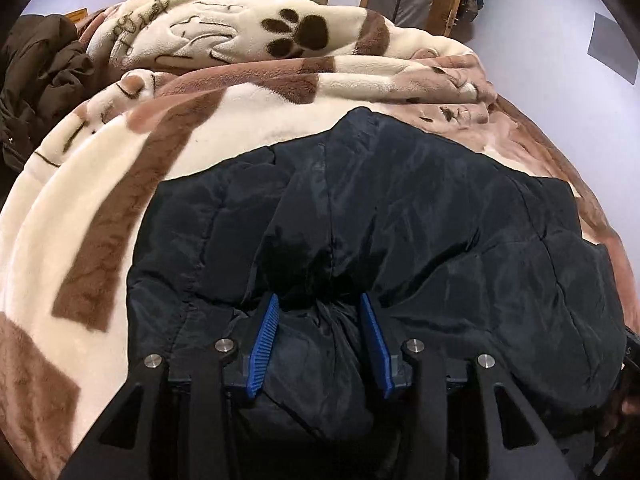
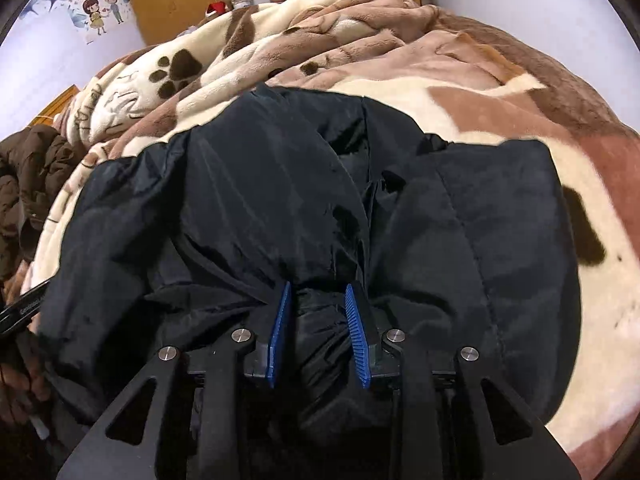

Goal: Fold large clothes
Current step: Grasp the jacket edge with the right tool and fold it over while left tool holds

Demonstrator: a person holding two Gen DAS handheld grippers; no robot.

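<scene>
I read only one piece of writing with any confidence: white lettering on a black bar (image 2: 28, 304) at the left edge of the right wrist view, cut off after what looked like "Gen". The script woven into the paw-print blanket (image 1: 100, 216) was too distorted to read, and the wall poster (image 2: 94, 4) showed two cartoon figures with illegible text.

The dark navy padded jacket (image 1: 400, 208) lay bunched on the blanket covering the bed. The left gripper (image 1: 322, 308) had its blue jaws partly apart with a gathered fold of jacket between them, the pads pressing it. The right gripper (image 2: 318, 296) stood narrower, likewise clamped on a bunched fold.

The near hem of the jacket was hidden beneath both grippers. A brown coat (image 1: 36, 76) at the left was partly cut off. A hand (image 2: 20, 380) was dim at the frame edge.
</scene>
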